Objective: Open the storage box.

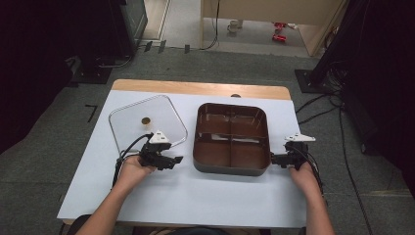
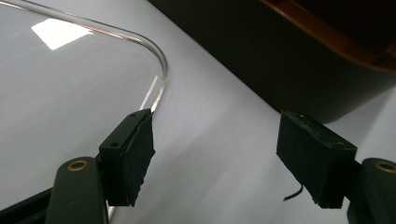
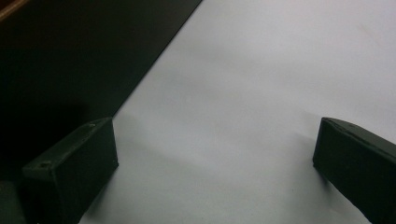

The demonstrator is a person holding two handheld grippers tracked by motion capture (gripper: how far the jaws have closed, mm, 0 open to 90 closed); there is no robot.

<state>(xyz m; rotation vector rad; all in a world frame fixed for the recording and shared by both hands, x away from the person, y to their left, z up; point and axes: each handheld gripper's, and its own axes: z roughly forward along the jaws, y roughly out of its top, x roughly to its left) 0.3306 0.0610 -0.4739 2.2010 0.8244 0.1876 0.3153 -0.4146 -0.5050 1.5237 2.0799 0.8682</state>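
Brown, the divided tray (image 1: 231, 139) sits mid-tabletop (image 1: 195, 196) between your left tongs (image 1: 177, 160) and right tongs (image 1: 273, 158), both spread apart, the clear lid (image 1: 147, 120) lying left.

Brown four-compartment tray (image 1: 231, 166) beside flat clear lid (image 1: 128, 126)

On the table (image 1: 195, 196), the lid (image 1: 147, 122) lies left of the divided tray (image 1: 231, 166) — just beside it, apart.

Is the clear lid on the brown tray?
No: the lid lies flat on the table, left of the open tray.
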